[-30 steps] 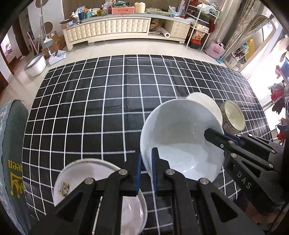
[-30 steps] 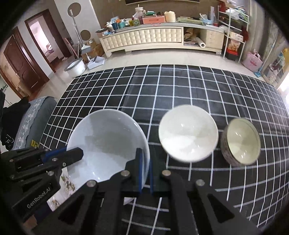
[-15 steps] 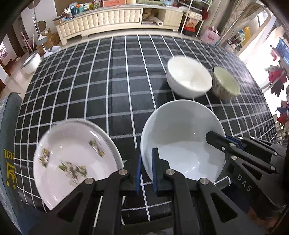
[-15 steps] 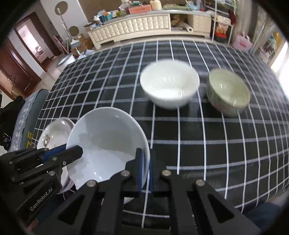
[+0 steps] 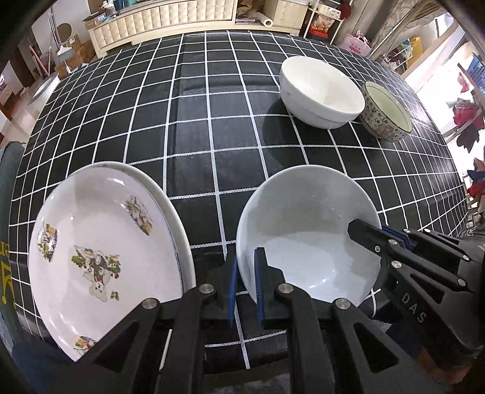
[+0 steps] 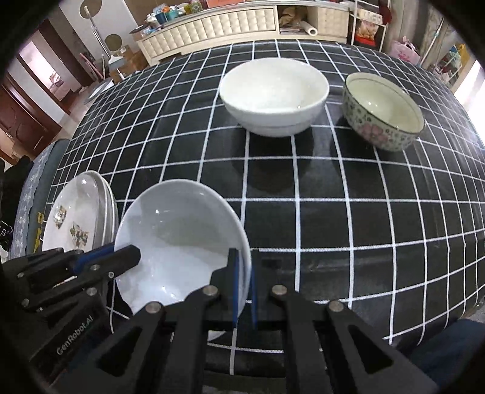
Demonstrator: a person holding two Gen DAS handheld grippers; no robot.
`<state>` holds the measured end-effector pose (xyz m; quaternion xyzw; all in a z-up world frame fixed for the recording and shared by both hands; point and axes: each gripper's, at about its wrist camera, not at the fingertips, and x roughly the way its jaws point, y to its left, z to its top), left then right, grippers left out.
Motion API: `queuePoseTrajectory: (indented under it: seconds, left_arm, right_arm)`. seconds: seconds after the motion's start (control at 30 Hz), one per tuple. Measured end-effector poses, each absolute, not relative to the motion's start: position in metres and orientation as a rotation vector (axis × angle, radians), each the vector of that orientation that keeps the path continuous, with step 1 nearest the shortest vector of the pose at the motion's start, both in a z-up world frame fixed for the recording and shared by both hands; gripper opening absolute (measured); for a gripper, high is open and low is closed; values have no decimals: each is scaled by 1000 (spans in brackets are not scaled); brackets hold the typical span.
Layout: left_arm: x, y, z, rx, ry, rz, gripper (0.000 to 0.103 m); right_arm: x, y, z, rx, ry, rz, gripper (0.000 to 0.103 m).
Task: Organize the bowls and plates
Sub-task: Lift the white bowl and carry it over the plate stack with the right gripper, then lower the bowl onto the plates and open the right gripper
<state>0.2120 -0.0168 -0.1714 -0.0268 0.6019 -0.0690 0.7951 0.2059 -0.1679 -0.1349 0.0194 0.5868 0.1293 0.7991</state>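
Note:
A plain white deep plate (image 5: 306,230) hangs near the table's front edge, held from both sides. My left gripper (image 5: 245,272) is shut on its left rim. My right gripper (image 6: 244,285) is shut on its right rim, and its fingers (image 5: 366,233) show in the left wrist view. Left of the held plate (image 6: 182,236) lies a stack of plates with a floral plate (image 5: 100,242) on top, also seen small in the right wrist view (image 6: 78,218). Farther back stand a white bowl (image 6: 272,91) and a flower-patterned bowl (image 6: 382,112), close together.
The table has a black cloth with a white grid (image 5: 197,121). A grey cushioned chair (image 5: 6,212) stands at its left edge. Across the room are a cream sideboard (image 6: 218,24) and shelves (image 5: 333,15).
The held plate has come back toward the front edge, beside the floral plate stack. The two bowls now sit farther off, and the floral plate shows more fully.

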Motion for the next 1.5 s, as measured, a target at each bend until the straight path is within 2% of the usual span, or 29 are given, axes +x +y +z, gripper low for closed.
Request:
queuePoseTrajectory:
  seconds: [0.4,0.77,0.83,1.03,1.2,1.5]
  left_arm:
    - [210,-13,-163,-62,1261,-166,9]
    - [194,-5,-103,-13,1113,-145,9]
    - [194,-6,-92,-10,1100,-161,16]
    - [197,-12,-56,20,1027,-175,28]
    - [210,-14,-42,10,1012,-176,28]
    - [252,-17,-28,24,1006,-169,28]
  right_arm:
    - [209,-177,-139,87,1277,279,9]
    - [200,-184,-89,55,1144,255,10]
    - [201,-186,-76,40,1111,256,10]
    - [206,-191,-40,41,1079,297,10]
    - [215,-190,-13,5,1023,309,10]
    - [250,-200,-2,-42,989,288,10]
